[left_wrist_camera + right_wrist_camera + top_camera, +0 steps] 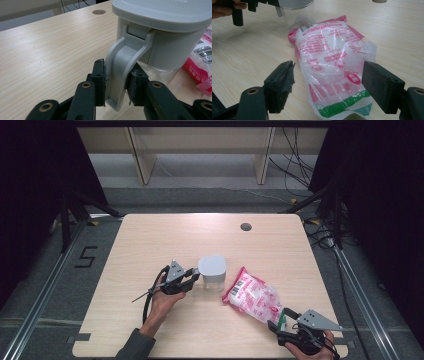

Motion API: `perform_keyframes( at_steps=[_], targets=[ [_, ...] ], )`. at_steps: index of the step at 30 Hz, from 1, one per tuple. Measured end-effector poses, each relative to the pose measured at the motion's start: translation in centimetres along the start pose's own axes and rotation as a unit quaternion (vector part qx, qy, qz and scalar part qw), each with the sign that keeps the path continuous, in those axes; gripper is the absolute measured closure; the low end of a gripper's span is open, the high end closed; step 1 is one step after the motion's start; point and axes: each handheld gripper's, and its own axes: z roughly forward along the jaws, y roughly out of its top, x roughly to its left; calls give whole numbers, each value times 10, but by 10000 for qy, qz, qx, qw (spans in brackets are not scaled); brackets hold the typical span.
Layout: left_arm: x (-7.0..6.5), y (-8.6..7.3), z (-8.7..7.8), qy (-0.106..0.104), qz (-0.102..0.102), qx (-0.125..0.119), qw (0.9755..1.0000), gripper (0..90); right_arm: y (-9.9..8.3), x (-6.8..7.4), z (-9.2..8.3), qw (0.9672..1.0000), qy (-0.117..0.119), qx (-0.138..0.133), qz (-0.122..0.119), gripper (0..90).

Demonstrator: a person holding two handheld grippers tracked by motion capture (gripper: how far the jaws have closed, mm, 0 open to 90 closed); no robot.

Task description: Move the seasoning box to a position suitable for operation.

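Note:
A clear container with a grey lid (pixel 212 272) (pixel 162 30) stands near the table's middle. Its grey side latch (pixel 120 72) hangs down, swung out from the wall. My left gripper (pixel 192 279) (pixel 117 77) comes in from the left, and both pads press on that latch. A red, white and green plastic bag (pixel 252 296) (pixel 329 50) lies flat to the right of the container. At the table's front right, my right gripper (pixel 280 320) (pixel 328 80) stands wide open, one jaw on each side of the bag's near end, neither touching it. The right gripper view also catches the container's clear base (pixel 297 12).
The wooden table (pixel 150 240) has a round cable hole (pixel 245 226) (pixel 99 11) at the back right. Wooden frame legs (pixel 142 160) and loose cables (pixel 300 165) lie on the floor beyond the far edge. Dark curtains flank both sides.

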Motion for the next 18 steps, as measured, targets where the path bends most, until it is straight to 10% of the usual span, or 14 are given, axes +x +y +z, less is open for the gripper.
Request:
perform_keyframes(
  at_steps=[13, 18],
  targets=[
    [1, 0, 4, -179, -236, -41, 9996, 684, 0, -1, -1, 9999, 61, 31, 97, 268],
    [0, 1, 4, -112, -35, 16, 9999, 696, 0, -1, -2, 9999, 72, -34, 76, 268]
  ],
)
